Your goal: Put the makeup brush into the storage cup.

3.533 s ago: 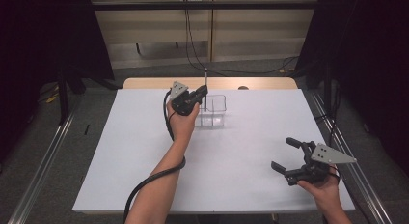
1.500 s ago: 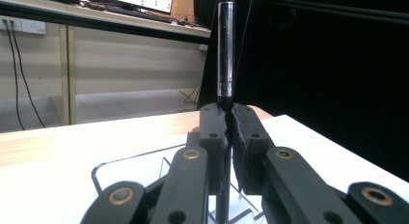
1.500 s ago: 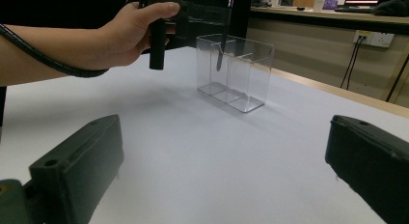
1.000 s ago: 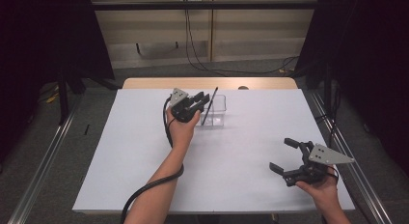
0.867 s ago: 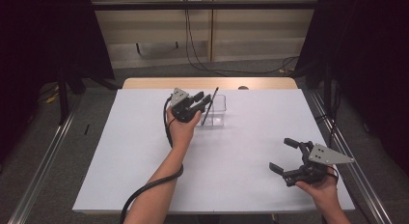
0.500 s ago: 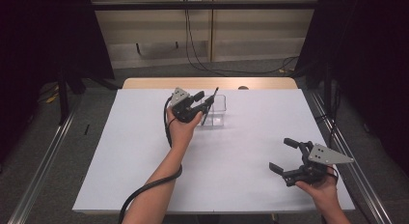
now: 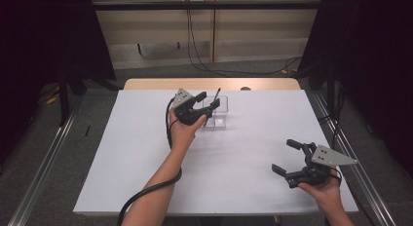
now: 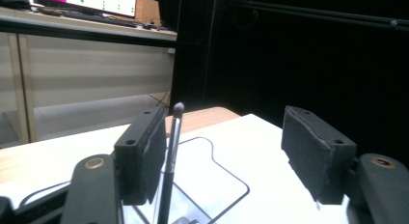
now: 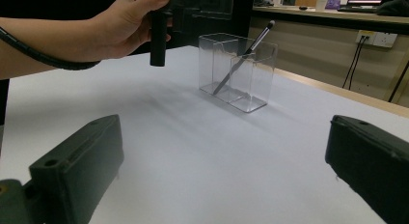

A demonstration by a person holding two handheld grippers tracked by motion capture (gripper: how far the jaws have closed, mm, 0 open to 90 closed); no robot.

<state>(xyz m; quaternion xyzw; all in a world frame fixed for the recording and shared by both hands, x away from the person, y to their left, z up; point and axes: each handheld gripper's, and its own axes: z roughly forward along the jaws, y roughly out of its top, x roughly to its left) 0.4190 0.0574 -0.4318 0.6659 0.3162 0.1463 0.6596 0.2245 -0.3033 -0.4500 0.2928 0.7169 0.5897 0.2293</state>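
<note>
High view: white matte table [image 7: 122, 153]; clear rigid plastic holder [image 7: 217, 114], rectangular, at far centre. Slim dark makeup brush [image 7: 215, 100] leans inside it. Left gripper [image 7: 204, 103] beside holder, jaws apart. Right gripper [image 7: 287, 157] near right edge, jaws spread.

Left gripper view: foam-faced pads [image 8: 316, 151] apart; brush [image 8: 171, 156] just beside the left-hand pad.

Right gripper view: two-compartment holder [image 9: 238, 72], brush [image 9: 243, 57] tilted, rounded tip up.

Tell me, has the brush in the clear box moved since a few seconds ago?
Yes. The brush stood upright in the clear box; now it leans right, released by the open left gripper.
</note>
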